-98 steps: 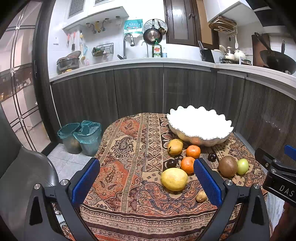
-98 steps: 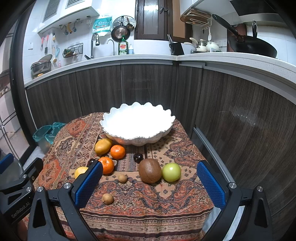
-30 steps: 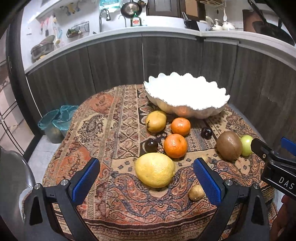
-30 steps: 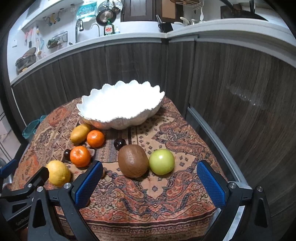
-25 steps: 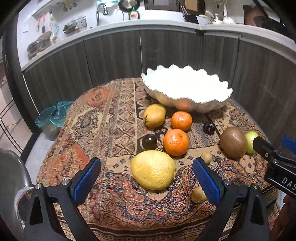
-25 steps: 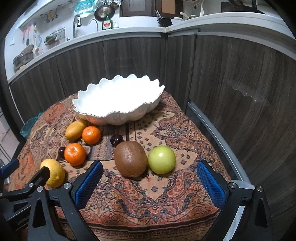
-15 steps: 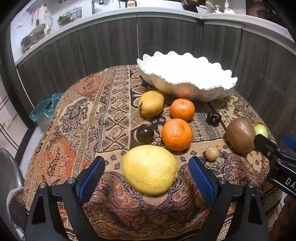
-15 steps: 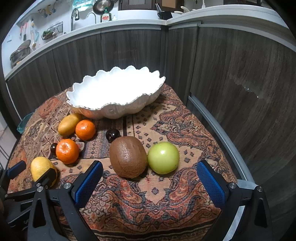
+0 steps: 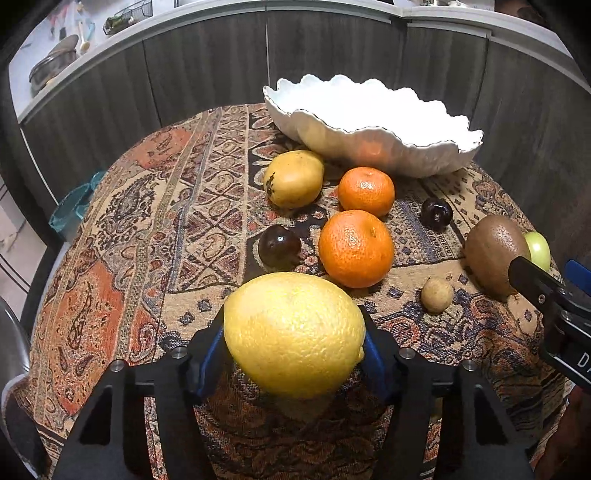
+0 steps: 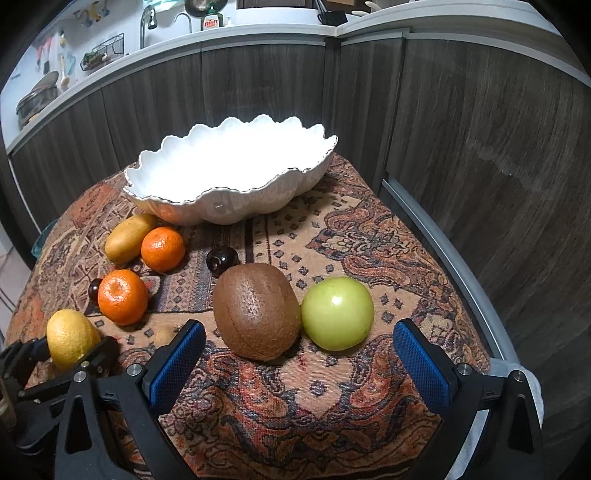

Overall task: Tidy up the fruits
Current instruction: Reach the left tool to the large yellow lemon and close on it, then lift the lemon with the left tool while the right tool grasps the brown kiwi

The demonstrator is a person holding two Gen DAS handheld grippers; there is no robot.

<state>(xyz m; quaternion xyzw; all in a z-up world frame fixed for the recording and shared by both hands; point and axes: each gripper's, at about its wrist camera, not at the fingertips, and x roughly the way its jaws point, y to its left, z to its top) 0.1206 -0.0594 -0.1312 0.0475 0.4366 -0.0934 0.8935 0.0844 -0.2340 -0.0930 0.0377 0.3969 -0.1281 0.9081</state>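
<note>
The left tongs (image 9: 294,341) are closing around the lemon (image 9: 293,334) on the desk (image 9: 147,229), pads seemingly touching it; the right tongs (image 10: 299,363) are hanging wide open near the kiwi (image 10: 256,311).

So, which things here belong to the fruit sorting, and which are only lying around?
For the job: lemon (left gripper closing around it), oranges, kiwi, apple, bowl, right gripper.

Lying about: soap bottle, wire rack, bin.
</note>
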